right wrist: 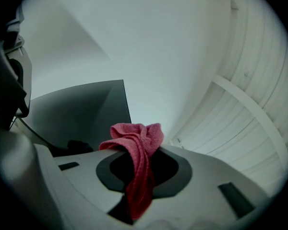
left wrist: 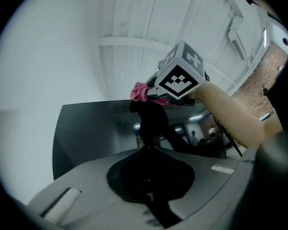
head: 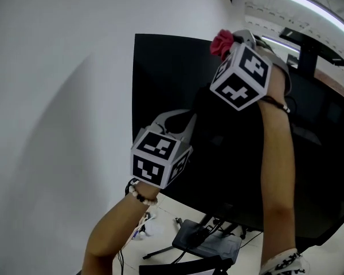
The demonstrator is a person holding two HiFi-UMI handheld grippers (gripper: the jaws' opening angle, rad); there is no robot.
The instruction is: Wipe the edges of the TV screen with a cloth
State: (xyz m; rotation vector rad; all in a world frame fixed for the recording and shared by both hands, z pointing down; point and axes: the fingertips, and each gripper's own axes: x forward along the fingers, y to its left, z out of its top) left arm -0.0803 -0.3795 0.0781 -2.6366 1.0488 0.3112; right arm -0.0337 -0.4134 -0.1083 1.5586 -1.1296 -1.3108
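Firstly, at the left side stands a plain white wall (head: pixel 57 96), and the TV screen (head: pixel 160 79) begins just beside it, black and shiny. The left gripper (left wrist: pixel 148 150) is held in front of the lower left part of the screen. Its jaws are closed together and nothing is between them. The tips point to the dark glass, but it cannot be told whether they touch it. On the wrist of this arm there is a bracelet (head: pixel 142 196) of beads.

Below the screen, on the floor, the dark stand (head: pixel 209 245) of the TV is seen, with some cables near it.

More to the right and higher, the right gripper (right wrist: pixel 143 146) is raised to the top edge of the screen. Its jaws are clenched on a red cloth (head: pixel 222 42). One bunch of the cloth stands out past the tips and the rest hangs back between the jaws. The bunch lies at the top edge of the screen, well to the right of its left corner, and it seems to touch the edge.

At the far right, long ceiling lights (head: pixel 315 7) shine.
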